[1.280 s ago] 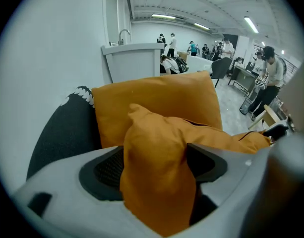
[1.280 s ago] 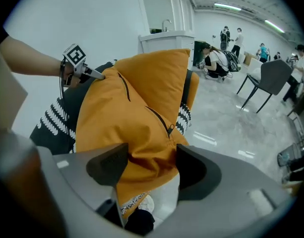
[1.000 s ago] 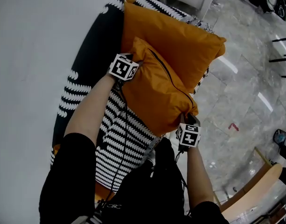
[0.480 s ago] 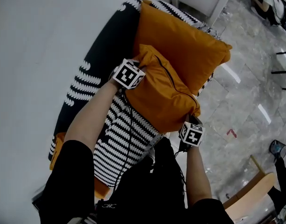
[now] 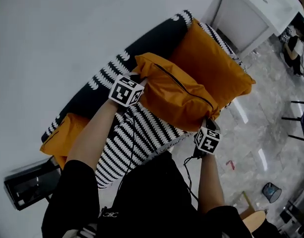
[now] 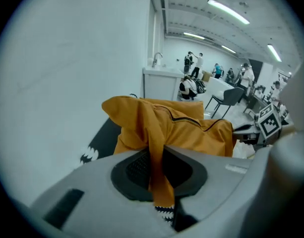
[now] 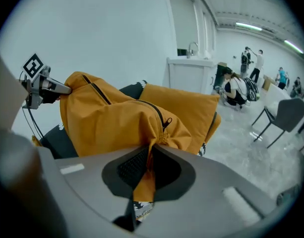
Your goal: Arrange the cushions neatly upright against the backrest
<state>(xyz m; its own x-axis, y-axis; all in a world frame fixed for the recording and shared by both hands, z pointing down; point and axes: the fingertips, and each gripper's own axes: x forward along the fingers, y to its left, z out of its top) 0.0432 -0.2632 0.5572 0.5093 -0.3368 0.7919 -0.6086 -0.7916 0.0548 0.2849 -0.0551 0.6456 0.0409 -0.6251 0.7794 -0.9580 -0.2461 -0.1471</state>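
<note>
I hold an orange zippered cushion (image 5: 176, 95) by two corners above the black-and-white patterned sofa (image 5: 137, 133). My left gripper (image 5: 139, 81) is shut on a fold of its fabric (image 6: 159, 148) at the corner near the backrest (image 5: 107, 78). My right gripper (image 5: 211, 122) is shut on the corner by the zip pull (image 7: 164, 128). Both pairs of jaws have just been closing, with cloth between them. A second orange cushion (image 5: 213, 66) leans on the sofa's far end behind the held one. A third orange cushion (image 5: 62, 135) lies at the near left end.
A white wall (image 5: 67, 29) runs behind the sofa. A white counter with a tap (image 5: 256, 14) stands past its far end. A black box (image 5: 28, 185) sits on the floor at the left. Chairs and people are far off on the marble floor (image 5: 261, 133).
Both grippers have risen with the cushion, which now hangs stretched between them above the seat. The head view has swung, bringing the third cushion and the black box into sight.
</note>
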